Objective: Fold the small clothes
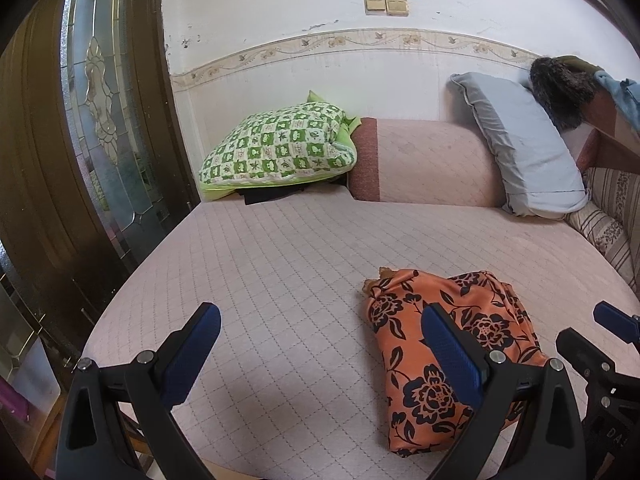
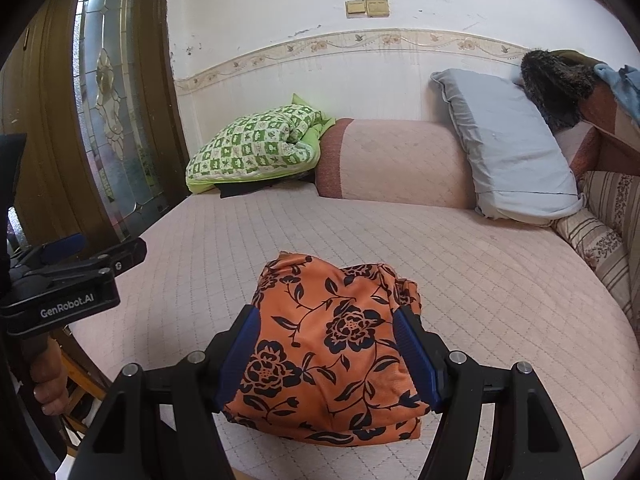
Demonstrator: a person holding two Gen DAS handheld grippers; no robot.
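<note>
An orange garment with black flowers (image 2: 332, 344) lies folded in a thick bundle on the pink quilted bed (image 2: 480, 280), near its front edge. My right gripper (image 2: 326, 312) hovers just in front of the bundle with its jaws open. The cloth shows between the blue pads (image 2: 416, 356) and I see no grip on it. My left gripper (image 1: 320, 310) stands open over bare quilt, left of the garment (image 1: 440, 344), with nothing between its fingers. Each gripper shows at the edge of the other's view: the right gripper (image 1: 592, 328) and the left gripper (image 2: 92, 250).
At the back of the bed lie a green checked pillow (image 1: 276, 148), a pink bolster (image 1: 424, 160) and a grey pillow (image 1: 524, 148). A striped cushion (image 1: 608, 232) is at the right. A dark wooden door with glass (image 1: 104, 120) stands at the left. A hand (image 2: 48, 380) holds the left gripper.
</note>
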